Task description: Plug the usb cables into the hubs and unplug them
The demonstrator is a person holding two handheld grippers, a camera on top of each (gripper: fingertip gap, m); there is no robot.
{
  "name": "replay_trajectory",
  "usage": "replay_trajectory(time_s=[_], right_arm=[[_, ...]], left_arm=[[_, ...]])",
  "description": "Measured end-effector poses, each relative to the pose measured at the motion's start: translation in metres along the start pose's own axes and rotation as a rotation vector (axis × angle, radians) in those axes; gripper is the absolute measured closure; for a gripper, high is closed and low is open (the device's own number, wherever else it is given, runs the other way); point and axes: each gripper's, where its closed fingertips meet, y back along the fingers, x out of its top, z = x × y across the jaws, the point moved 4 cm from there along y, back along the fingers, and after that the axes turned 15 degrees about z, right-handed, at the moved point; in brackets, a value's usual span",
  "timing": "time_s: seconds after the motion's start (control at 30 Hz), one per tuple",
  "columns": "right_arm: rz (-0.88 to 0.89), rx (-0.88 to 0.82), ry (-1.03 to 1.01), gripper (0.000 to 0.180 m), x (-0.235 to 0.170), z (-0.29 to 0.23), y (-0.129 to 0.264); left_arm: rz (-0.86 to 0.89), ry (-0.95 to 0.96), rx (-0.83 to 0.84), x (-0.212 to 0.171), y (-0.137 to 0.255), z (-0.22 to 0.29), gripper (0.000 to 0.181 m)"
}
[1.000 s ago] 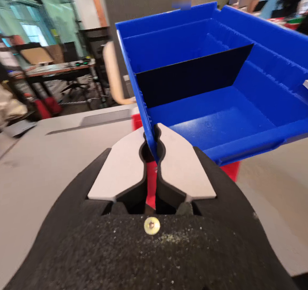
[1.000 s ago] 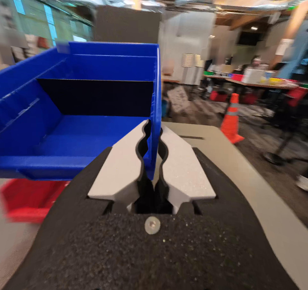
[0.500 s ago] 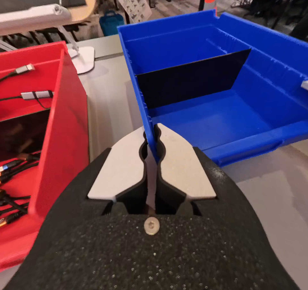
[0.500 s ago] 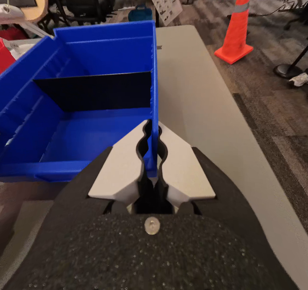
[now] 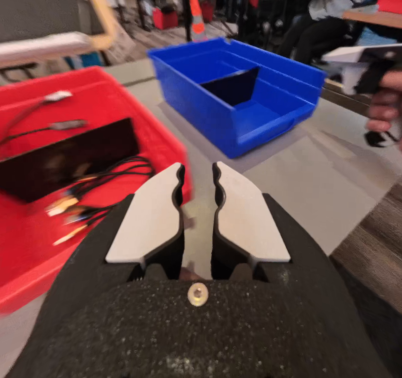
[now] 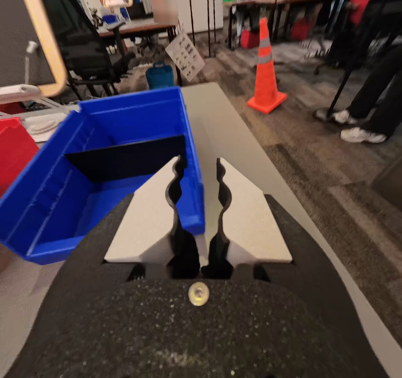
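Observation:
My left gripper (image 5: 198, 167) is open and empty above the grey table (image 5: 293, 182), its left finger over the red bin's near corner. The red bin (image 5: 104, 97) at the left holds several black USB cables (image 5: 104, 174) with metal plugs and two silvery connectors (image 5: 57, 96) near its back. The blue bin (image 5: 217, 110) with a black divider (image 5: 235, 89) stands empty on the table ahead. My right gripper (image 6: 198, 160) is open and empty, held back above the blue bin's (image 6: 130, 115) right wall without touching it. It also shows at the far right of the left wrist view (image 5: 369, 69), held by a hand.
The table's (image 6: 217, 123) right edge drops to carpet. An orange cone (image 6: 264, 69) and a person's legs (image 6: 369, 97) stand on the floor at the right. A white lamp base (image 6: 43, 121) sits behind the bins, and the red bin (image 6: 15, 150) is at the left. There is about 30 centimeters between the tips of the two grippers.
Both grippers were shut on the blue bin's side walls, carrying it. They set it down beside the red bin, opened, let go and drew back from it.

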Motion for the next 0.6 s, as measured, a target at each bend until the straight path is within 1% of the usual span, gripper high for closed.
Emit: replay_trajectory(time_s=[0.07, 0.1, 0.13, 0.17, 0.2, 0.23, 0.27, 0.3, 0.37, 0.43, 0.47, 0.5, 0.53, 0.57, 0.6], right_arm=[[0.053, 0.072, 0.062, 0.15, 0.018, -0.035, 0.008], [0.065, 0.143, 0.078, 0.15, 0.024, -0.063, 0.012], [0.067, 0.227, 0.08, 0.146, 0.025, -0.096, 0.016], [0.067, 0.305, 0.063, 0.131, 0.023, -0.132, 0.022], [0.064, 0.383, 0.024, 0.121, 0.018, -0.17, 0.029], [0.049, 0.477, -0.031, 0.12, 0.01, -0.209, 0.038], [0.015, 0.556, -0.077, 0.118, -0.003, -0.245, 0.047], [-0.03, 0.58, -0.073, 0.117, -0.02, -0.27, 0.052], [-0.123, 0.51, 0.026, 0.12, -0.054, -0.299, 0.047], [-0.203, 0.417, 0.126, 0.123, -0.079, -0.312, 0.037], [-0.229, 0.422, 0.126, 0.119, -0.086, -0.321, 0.035], [-0.225, 0.417, 0.09, 0.109, -0.086, -0.328, 0.033], [-0.231, 0.393, 0.073, 0.111, -0.086, -0.33, 0.031], [-0.243, 0.363, 0.068, 0.122, -0.086, -0.33, 0.029], [-0.261, 0.313, 0.053, 0.137, -0.085, -0.327, 0.026]], left_arm=[[0.085, -0.03, 0.147, 0.019, 0.035, -0.063, 0.153], [0.108, -0.058, 0.246, 0.025, 0.049, -0.098, 0.151], [0.107, -0.073, 0.342, 0.025, 0.059, -0.13, 0.15], [0.086, -0.068, 0.399, 0.021, 0.065, -0.156, 0.142], [0.047, -0.058, 0.409, 0.012, 0.065, -0.174, 0.137], [-0.013, -0.043, 0.403, -0.001, 0.063, -0.186, 0.133], [-0.066, -0.008, 0.388, -0.015, 0.059, -0.192, 0.125], [-0.089, 0.039, 0.355, -0.025, 0.055, -0.193, 0.121], [-0.092, 0.087, 0.307, -0.033, 0.047, -0.191, 0.124], [-0.105, 0.036, 0.303, -0.034, 0.042, -0.191, 0.138], [-0.12, 0.011, 0.308, -0.037, 0.039, -0.192, 0.141], [-0.139, 0.013, 0.299, -0.042, 0.036, -0.191, 0.143], [-0.16, 0.033, 0.277, -0.048, 0.033, -0.188, 0.149], [-0.17, 0.053, 0.263, -0.052, 0.03, -0.186, 0.157], [-0.164, 0.066, 0.273, -0.053, 0.029, -0.188, 0.157]])
